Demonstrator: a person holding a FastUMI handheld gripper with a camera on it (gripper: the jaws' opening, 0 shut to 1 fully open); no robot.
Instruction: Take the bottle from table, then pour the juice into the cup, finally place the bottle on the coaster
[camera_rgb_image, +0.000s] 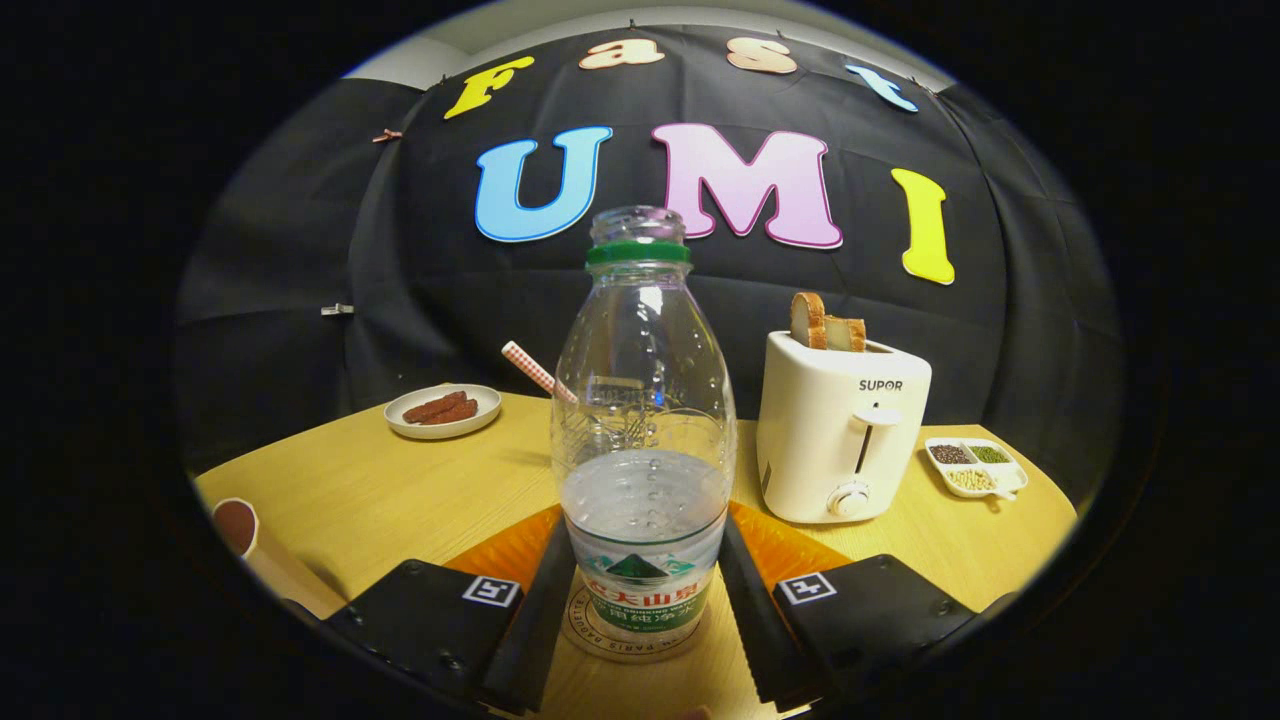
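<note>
Upright between my fingers (645, 610), the uncapped bottle (643, 420) stands on the coaster (630, 640) on the worktop (400, 490); both fingers flank its label, apparently pinching it. Risk: a skewed release could tip it, spilling the remaining liquid.

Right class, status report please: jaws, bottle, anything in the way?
Gripper jaws flank the clear uncapped plastic bottle; contact unclear. Bottle upright on round coaster, part full. White toaster beyond, to one side; nothing blocking.
</note>
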